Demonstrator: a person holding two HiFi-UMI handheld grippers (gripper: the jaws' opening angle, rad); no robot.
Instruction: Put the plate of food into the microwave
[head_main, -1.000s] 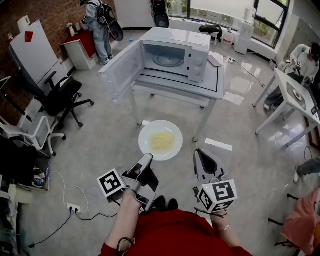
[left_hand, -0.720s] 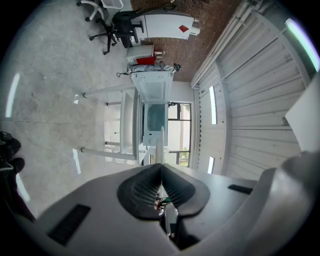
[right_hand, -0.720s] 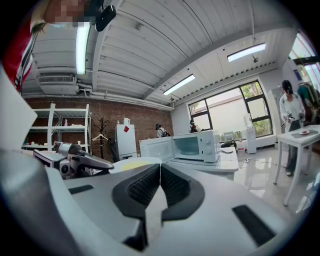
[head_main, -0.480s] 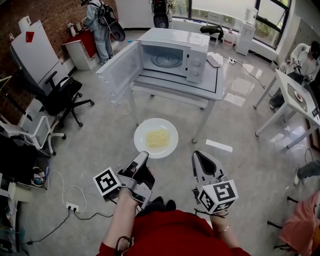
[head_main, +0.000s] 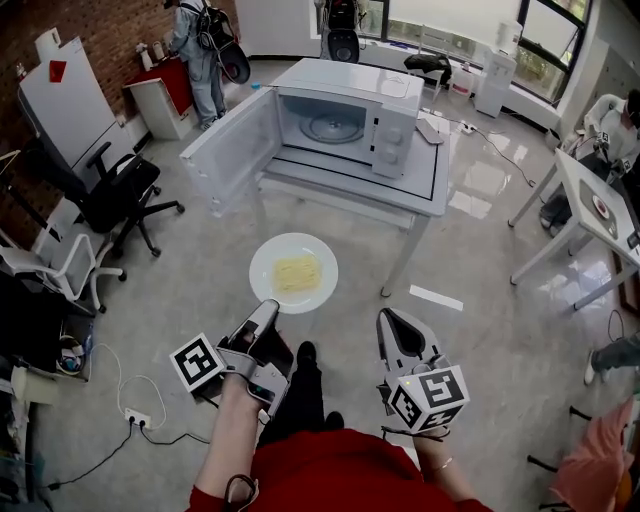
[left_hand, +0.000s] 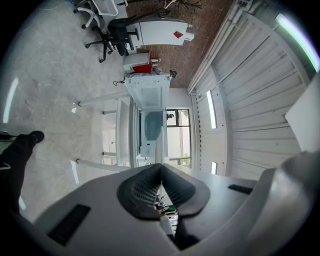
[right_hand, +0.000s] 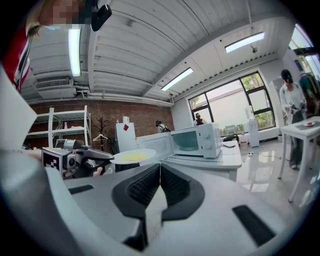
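White table (head_main: 425, 195) carries white microwave oven (head_main: 395, 105); its door (head_main: 228, 150) is swung wide left past the table edge. Round white plate of yellow noodles (head_main: 262, 262) hangs level over grey floor (head_main: 190, 285), short of table's near edge. Left gripper (head_main: 268, 308) pinches its near rim. Right gripper (head_main: 392, 322) jaws pressed together, empty.

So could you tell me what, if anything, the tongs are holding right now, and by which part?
The left tongs grip the plate of food by its near rim; the right tongs are shut and empty.
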